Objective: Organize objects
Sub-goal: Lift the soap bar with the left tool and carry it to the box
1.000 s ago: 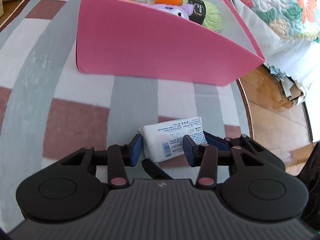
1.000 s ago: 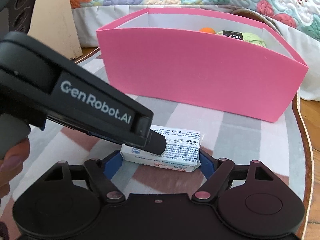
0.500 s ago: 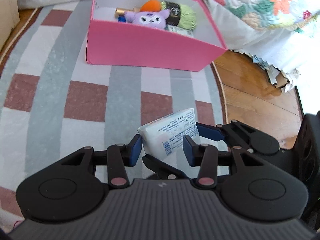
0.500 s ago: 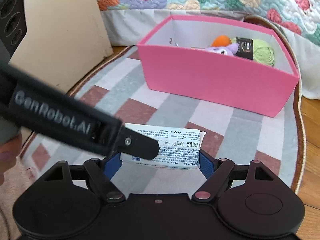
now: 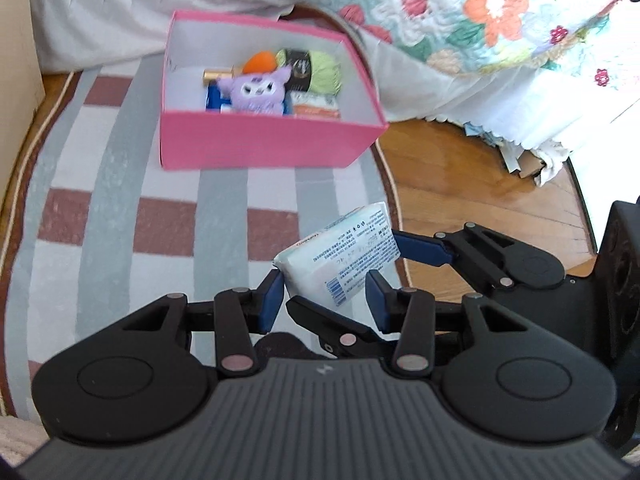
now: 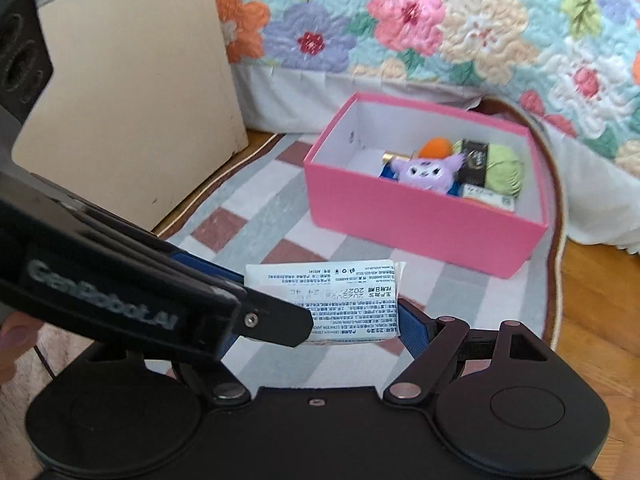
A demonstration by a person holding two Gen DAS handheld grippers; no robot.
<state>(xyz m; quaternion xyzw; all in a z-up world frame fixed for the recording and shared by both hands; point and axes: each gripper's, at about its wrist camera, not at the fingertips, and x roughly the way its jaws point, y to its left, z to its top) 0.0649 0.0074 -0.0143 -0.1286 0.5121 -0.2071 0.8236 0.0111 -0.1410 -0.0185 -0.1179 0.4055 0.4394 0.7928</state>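
A white tissue pack [image 5: 340,256] with printed text is held in the air above the striped rug. Both grippers grip it: my left gripper [image 5: 324,296] is shut on its near end, and my right gripper [image 6: 320,320] is shut across it [image 6: 332,300]. The right gripper's blue fingers [image 5: 420,248] reach in from the right in the left wrist view. The left gripper's finger [image 6: 260,320] crosses the right wrist view. A pink box [image 5: 260,148] stands beyond on the rug [image 6: 420,220]. It holds a purple plush toy [image 5: 258,92], green yarn [image 5: 324,70] and an orange ball [image 5: 262,62].
The striped rug [image 5: 100,208] ends at bare wood floor [image 5: 480,184] on the right. A bed with a floral quilt [image 6: 440,32] stands behind the box. A beige cabinet side [image 6: 132,100] stands at the left. Paper scraps [image 5: 520,160] lie under the bed edge.
Both grippers have lifted the tissue pack up off the rug and away from the box, which now looks smaller and lower, with its contents in view. The grip is unchanged.
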